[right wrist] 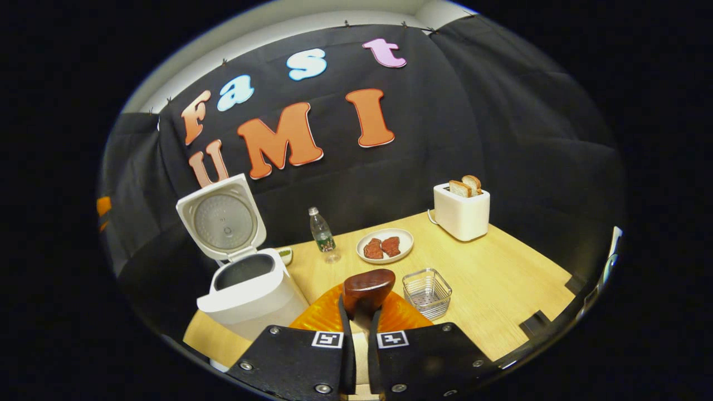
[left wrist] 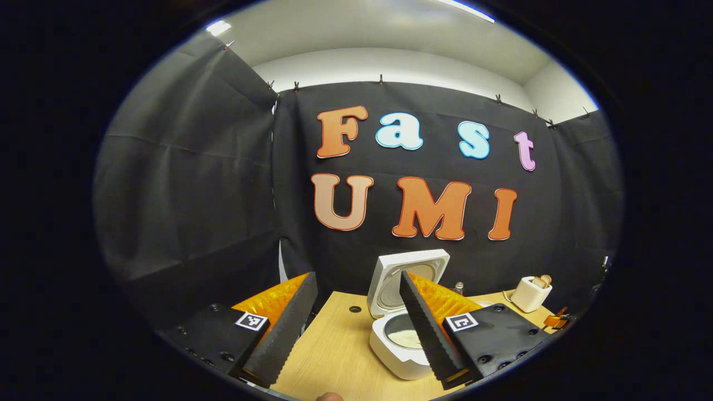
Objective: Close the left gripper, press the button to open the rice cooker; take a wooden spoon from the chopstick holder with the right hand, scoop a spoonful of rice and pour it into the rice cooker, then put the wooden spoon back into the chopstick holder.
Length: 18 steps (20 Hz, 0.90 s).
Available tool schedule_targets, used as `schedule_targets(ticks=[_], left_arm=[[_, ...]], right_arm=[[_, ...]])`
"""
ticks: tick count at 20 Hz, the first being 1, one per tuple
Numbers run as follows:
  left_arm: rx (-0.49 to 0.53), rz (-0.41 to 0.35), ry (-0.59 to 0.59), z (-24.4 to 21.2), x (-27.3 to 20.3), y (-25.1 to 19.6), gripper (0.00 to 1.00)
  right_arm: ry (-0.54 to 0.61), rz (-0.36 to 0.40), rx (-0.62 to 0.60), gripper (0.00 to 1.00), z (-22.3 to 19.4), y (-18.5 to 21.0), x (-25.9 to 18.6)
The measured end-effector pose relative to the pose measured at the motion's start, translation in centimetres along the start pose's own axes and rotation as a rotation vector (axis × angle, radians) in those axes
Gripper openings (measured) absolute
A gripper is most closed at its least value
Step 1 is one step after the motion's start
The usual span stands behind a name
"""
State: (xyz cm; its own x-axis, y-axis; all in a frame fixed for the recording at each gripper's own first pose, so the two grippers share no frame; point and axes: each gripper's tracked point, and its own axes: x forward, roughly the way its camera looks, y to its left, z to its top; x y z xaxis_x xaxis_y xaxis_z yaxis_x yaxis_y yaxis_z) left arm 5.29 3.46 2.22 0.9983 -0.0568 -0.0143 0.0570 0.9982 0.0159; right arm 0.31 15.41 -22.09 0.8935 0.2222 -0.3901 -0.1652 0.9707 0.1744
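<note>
Holding the dark brown wooden spoon (right wrist: 367, 289) by its handle, the right gripper (right wrist: 361, 328) has both fingers pressed against the shaft, so the bowl stands up just ahead of them, tipped toward the camera. Whether any rice lies in the bowl cannot be told from this side. The white rice cooker (right wrist: 250, 295) sits just to the left of the spoon on the pale wooden counter (right wrist: 501, 289), its round-lined lid (right wrist: 220, 220) swung fully up, which leaves the pot mouth free for pouring. In the left gripper view a pale layer lies at the bottom of the pot (left wrist: 405, 337).

The left gripper (left wrist: 356, 328) hovers near the cooker with its fingers spread wide and nothing between them; its button job looks done, so it is likely just waiting clear of the lid.

Behind the spoon stands a small square wire-mesh basket (right wrist: 427, 292). Farther back are a white plate (right wrist: 404, 236) of reddish meat slices, a clear plastic bottle (right wrist: 323, 234) and a white toaster (right wrist: 462, 214) with bread in its slots.
</note>
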Motion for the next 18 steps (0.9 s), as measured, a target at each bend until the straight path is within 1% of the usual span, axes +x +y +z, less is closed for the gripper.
schedule_targets(ticks=[2, 6, 8, 10, 12, 14, 15, 17, 18], left_arm=[[-0.004, -0.018, 0.014, -0.5, 0.1, 0.2, 1.00], [-0.013, -0.040, 0.032, -1.3, 0.1, 0.4, 1.00], [-0.006, -0.042, 0.041, -1.7, 0.2, 0.5, 1.00], [0.001, -0.051, 0.051, -1.9, 0.2, 0.5, 1.00], [0.000, -0.061, 0.053, -2.0, 0.2, 0.5, 1.00], [0.002, -0.056, 0.053, -2.1, 0.3, 0.9, 1.00], [0.003, -0.052, 0.045, -1.9, 0.2, 1.1, 1.00], [0.006, -0.049, 0.040, -2.0, 0.0, 1.5, 1.00], [0.008, -0.046, 0.045, -2.2, -0.1, 1.7, 1.00]], right_arm=[[0.035, -0.025, -0.027, 0.08, -1.5, 0.0, 0.4], [0.046, -0.082, -0.119, 0.08, -3.3, -0.3, 0.7], [0.063, -0.097, -0.173, 0.08, -4.4, -0.1, 0.7], [0.096, -0.107, -0.193, 0.08, -6.1, 0.1, 0.5], [0.092, -0.116, -0.176, 0.08, -6.4, 0.2, 0.4], [0.098, -0.129, -0.150, 0.08, -6.8, 0.4, 0.6], [0.114, -0.132, -0.118, 0.08, -7.2, 0.4, 0.9], [0.134, -0.135, -0.015, 0.08, -8.1, 0.7, 1.2], [0.102, -0.149, 0.034, 0.08, -7.6, 0.8, 1.2]])
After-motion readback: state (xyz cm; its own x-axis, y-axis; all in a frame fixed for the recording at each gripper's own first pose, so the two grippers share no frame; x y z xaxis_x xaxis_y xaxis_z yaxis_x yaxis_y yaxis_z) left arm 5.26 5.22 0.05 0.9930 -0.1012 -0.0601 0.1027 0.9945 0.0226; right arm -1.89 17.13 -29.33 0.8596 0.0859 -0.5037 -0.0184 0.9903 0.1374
